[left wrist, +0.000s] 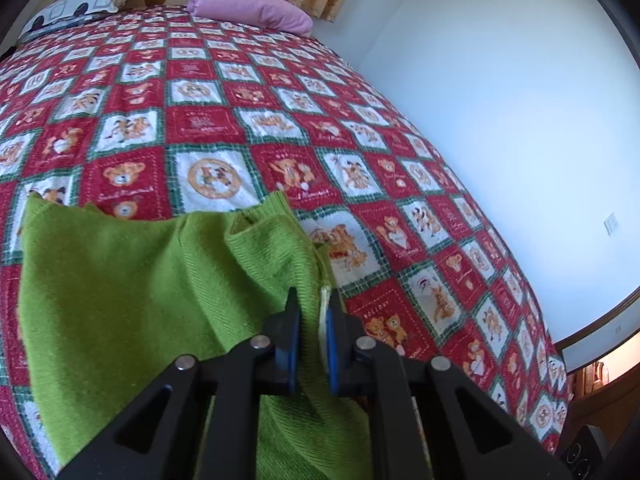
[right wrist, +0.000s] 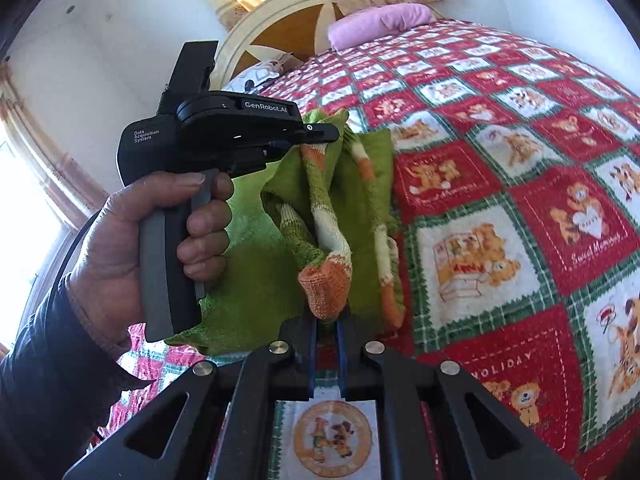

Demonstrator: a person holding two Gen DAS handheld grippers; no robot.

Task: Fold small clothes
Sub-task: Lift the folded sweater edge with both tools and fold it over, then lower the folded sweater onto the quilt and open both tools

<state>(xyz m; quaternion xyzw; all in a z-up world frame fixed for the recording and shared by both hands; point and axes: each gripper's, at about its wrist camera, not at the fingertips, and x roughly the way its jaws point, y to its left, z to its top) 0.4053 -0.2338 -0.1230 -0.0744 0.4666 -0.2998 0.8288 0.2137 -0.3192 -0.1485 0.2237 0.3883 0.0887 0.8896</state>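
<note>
- Small green sweater (left wrist: 132, 280) is hanging bunched between the two claws, just above the bed's quilt (left wrist: 224, 92) w/ its lower part draping onto it. Knit is ribbed in spots, fuzzy plain green elsewhere.
- Left claw (left wrist: 310, 312) is pinching a fold of the sweater edge, blue pads pressed together on the fabric; a cream strip is showing at the pinched hem.
- Right claw (right wrist: 326, 328) is squeezing shut too, and the sweater's orange cuff (right wrist: 326, 284) is sitting right at its tips. Looks gripped, tho the exact contact is hidden by the cuff itself.
- Right wrist cam is showing stuff the left one isn't: the sweater (right wrist: 256, 280) has orange/cream/green striped sleeves twisting down the front, plus the person's hand (right wrist: 120, 240) wrapping round the left claw's handle (right wrist: 168, 264), dark sleeve (right wrist: 44, 380) below it.
- Left wrist cam is giving the plain green back panel spreading wide, no stripes visible there, and a big blank wall (left wrist: 500, 100) on the right.
- Both are catching the red/white teddy-bear patchwork quilt and a pink pillow (left wrist: 252, 8) at the far end; left cam also shows a b&w patterned pillow (left wrist: 76, 6).
</note>
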